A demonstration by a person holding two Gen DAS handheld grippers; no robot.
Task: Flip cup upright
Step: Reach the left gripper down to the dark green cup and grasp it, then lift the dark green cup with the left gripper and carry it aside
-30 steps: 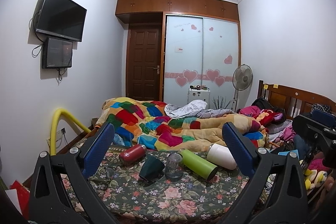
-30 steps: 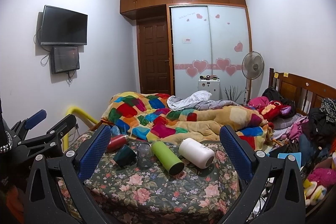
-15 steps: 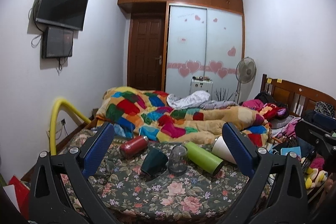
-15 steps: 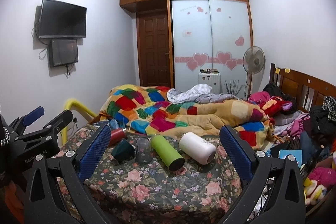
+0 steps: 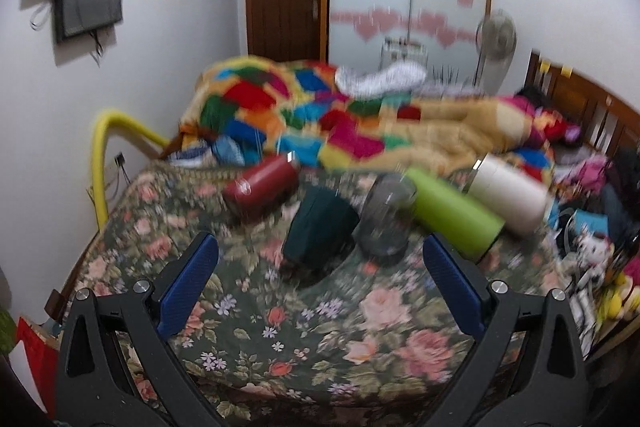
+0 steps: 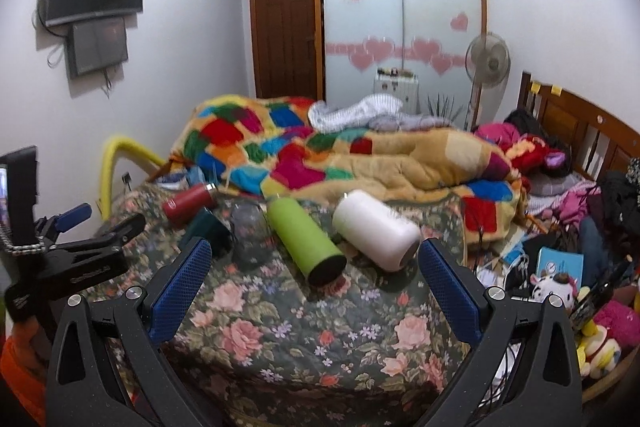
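Floral bedspread point(image 5: 320, 323), five cups point(image 5: 320, 231) lying, both grippers point(image 5: 320, 279) open

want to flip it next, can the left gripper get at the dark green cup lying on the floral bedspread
Probably yes: the left gripper is open, and only bare floral bedspread separates it from the dark green cup; the clear glass jar sits close beside.

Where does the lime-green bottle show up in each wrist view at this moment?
Left wrist: green bottle lies on its side right of centre, above the right finger of the left tool.
Right wrist: it lies near centre, between the fingers.
Shared landmark: the white bottle lying just right of it.
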